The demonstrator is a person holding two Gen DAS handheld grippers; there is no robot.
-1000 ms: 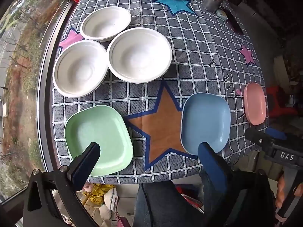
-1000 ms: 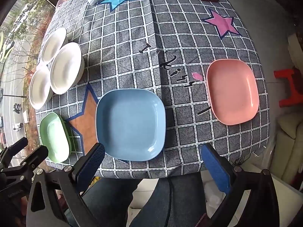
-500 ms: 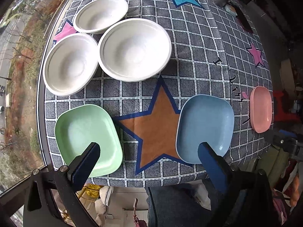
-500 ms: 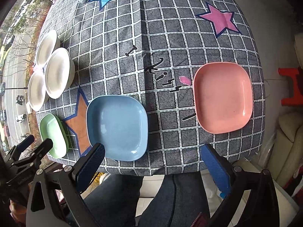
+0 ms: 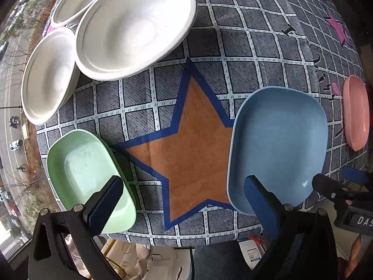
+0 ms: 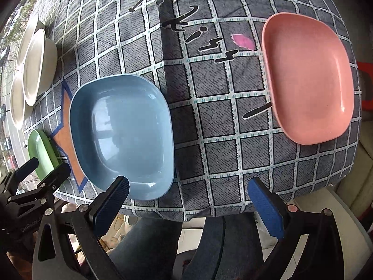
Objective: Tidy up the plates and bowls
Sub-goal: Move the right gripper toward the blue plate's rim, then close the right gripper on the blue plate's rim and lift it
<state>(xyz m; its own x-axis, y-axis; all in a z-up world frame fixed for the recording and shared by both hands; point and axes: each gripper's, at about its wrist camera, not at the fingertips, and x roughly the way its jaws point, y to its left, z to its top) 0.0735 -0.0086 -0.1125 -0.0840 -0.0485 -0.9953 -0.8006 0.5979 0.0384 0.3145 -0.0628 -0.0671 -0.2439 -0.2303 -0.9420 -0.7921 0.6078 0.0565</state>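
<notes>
Three white round bowls (image 5: 132, 30) cluster at the far left of the table, and appear again as white bowls (image 6: 35, 65). Along the near edge lie a green plate (image 5: 81, 168), a blue plate (image 5: 277, 144) and a pink plate (image 5: 356, 114). My left gripper (image 5: 181, 196) is open just above the near edge, one finger over the green plate, the other over the blue plate's near rim. My right gripper (image 6: 188, 198) is open low at the table edge between the blue plate (image 6: 121, 135) and the pink plate (image 6: 307, 77). The green plate (image 6: 42, 151) sits far left.
A grey checked tablecloth (image 5: 244, 46) with an orange star (image 5: 193, 144) covers the table. A window with a street far below runs along the left side. A person's legs in jeans (image 6: 163, 245) are under the near edge. A red stool (image 6: 366, 81) stands to the right.
Both grippers have dropped lower and moved forward toward the near table edge, so the plates look larger. Both stay open. No dish has moved.
</notes>
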